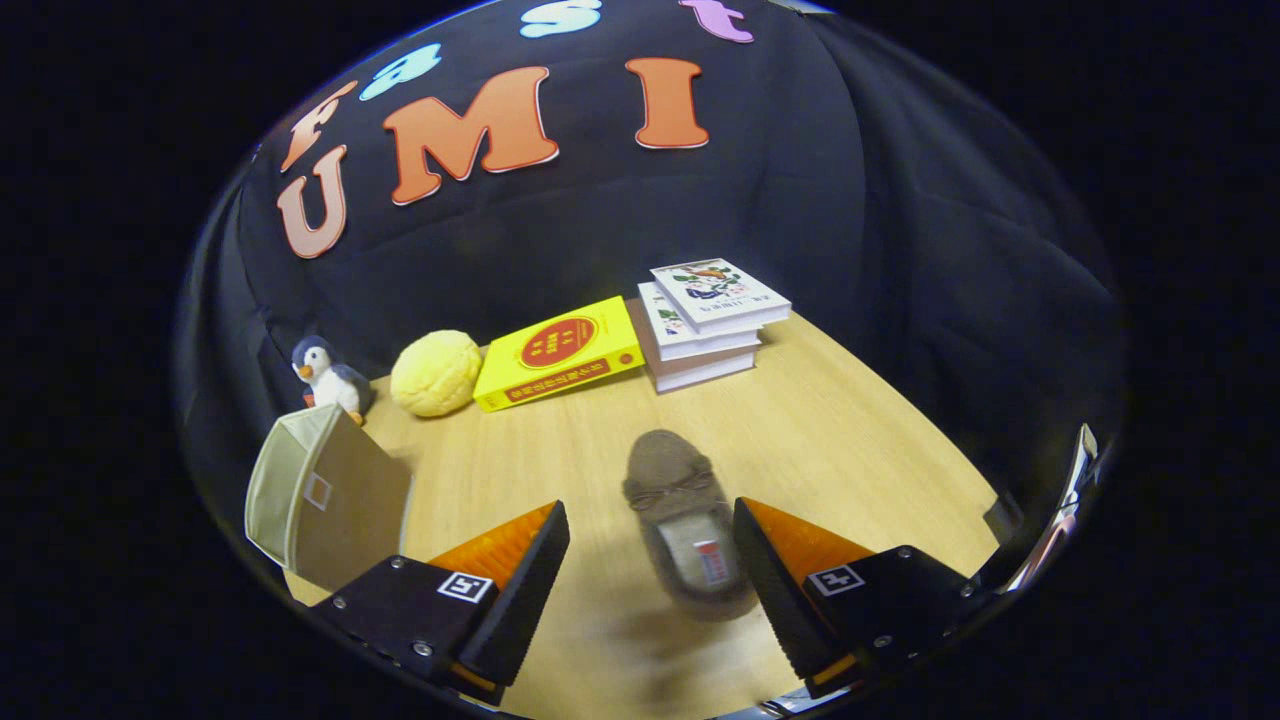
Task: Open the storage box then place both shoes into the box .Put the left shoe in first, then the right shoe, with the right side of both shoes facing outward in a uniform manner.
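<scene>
Gripper [650, 570] held above the bench [850, 440], fingers spread wide, nothing gripped between them.

One shoe [685, 515], a grey-brown fuzzy slipper with a small bow across the vamp, lies flat on the bench top in the gap between the fingers. Toe points away toward the back edge, heel opening toward the gripper. It sits closer to the right finger; its heel part lies just beside that finger's inner face. Contact with the finger cannot be judged. A label patch shows on the insole. The shoe looks slightly blurred.

Storage box [320, 495], beige fabric, stands near the bench's left edge, beyond and outside the left finger. It appears tipped, its open mouth turned leftward, and a flat panel with a small square tab faces the gripper. Inside of the box hidden.

Along the back edge, left to right: a penguin toy [328, 376] at the back-left corner just behind the box, a yellow round plush [436, 372] beside it, a yellow book [558, 352] lying flat and touching or nearly touching the plush, then a stack of books [705, 322], three or so, with white covers.

Bench surface is light wood.
</scene>
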{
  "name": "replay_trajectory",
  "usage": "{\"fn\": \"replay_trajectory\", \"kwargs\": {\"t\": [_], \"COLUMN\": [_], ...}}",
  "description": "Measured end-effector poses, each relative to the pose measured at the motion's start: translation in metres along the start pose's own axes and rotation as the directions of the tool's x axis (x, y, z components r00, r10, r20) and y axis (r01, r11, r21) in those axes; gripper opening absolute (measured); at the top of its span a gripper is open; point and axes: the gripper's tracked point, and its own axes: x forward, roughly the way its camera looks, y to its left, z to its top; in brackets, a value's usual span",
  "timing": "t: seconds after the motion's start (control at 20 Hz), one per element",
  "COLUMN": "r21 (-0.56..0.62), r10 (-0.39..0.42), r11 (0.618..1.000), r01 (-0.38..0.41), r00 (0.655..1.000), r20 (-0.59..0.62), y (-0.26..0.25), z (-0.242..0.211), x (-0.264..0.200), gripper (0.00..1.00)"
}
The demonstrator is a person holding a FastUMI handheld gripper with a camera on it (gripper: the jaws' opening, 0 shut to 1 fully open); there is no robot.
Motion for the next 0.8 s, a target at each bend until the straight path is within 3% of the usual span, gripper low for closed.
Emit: {"fn": "replay_trajectory", "kwargs": {"t": [0.2, 0.25, 0.4, 0.45, 0.55, 0.8], "r21": [-0.054, -0.071, -0.103, -0.111, -0.118, -0.099], "r10": [-0.009, -0.011, -0.017, -0.022, -0.026, -0.051], "r11": [0.999, 0.997, 0.995, 0.994, 0.993, 0.994], "r01": [0.007, 0.007, 0.007, 0.010, 0.010, 0.036], "r00": [0.999, 0.998, 0.995, 0.994, 0.990, 0.987], "r20": [-0.046, -0.058, -0.095, -0.103, -0.137, -0.154], "y": [-0.030, -0.033, -0.038, -0.038, -0.037, -0.035], "z": [-0.020, -0.025, -0.042, -0.045, -0.055, -0.063], "x": [0.029, 0.034, 0.060, 0.066, 0.077, 0.085], "gripper": [0.95, 0.89, 0.71, 0.56, 0.35, 0.09]}}
